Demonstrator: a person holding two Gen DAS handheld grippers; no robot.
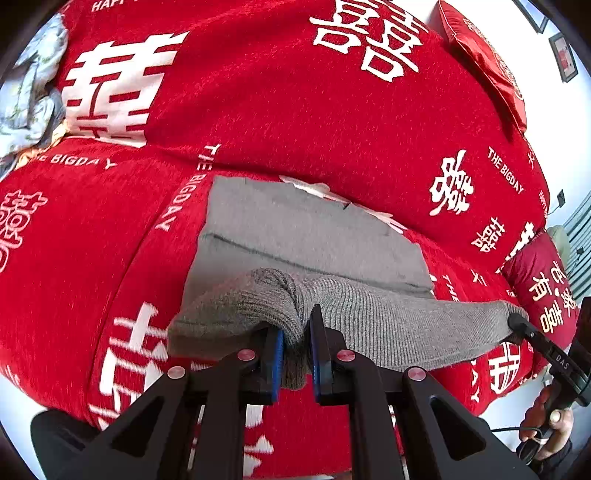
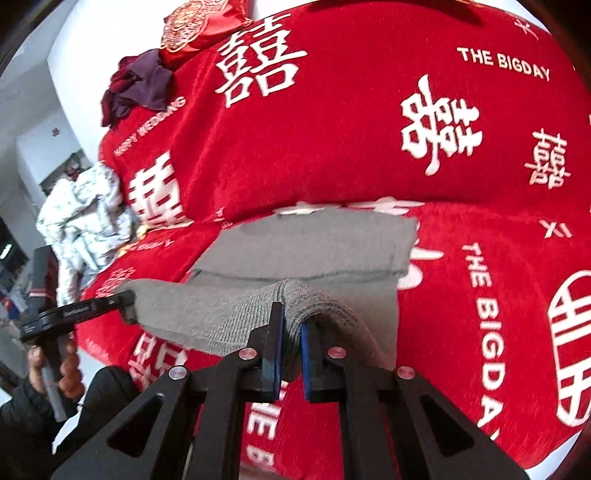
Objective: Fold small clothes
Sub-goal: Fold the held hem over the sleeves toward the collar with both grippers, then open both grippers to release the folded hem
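A grey knitted garment (image 1: 306,240) lies on the red bedspread (image 1: 258,110), its near edge lifted off the bed. My left gripper (image 1: 297,328) is shut on the left corner of that edge, cloth bunched between the blue pads. My right gripper (image 2: 291,328) is shut on the other corner of the same garment (image 2: 314,251). The right gripper's tip shows in the left wrist view (image 1: 517,321), and the left gripper's tip shows in the right wrist view (image 2: 125,306). The lifted edge hangs stretched between the two grippers.
A crumpled pale floral cloth (image 1: 33,92) lies at the bed's left side, also in the right wrist view (image 2: 81,218). A dark purple garment (image 2: 140,85) lies near a red pillow (image 2: 199,26). Red pillows (image 1: 487,62) sit at the right.
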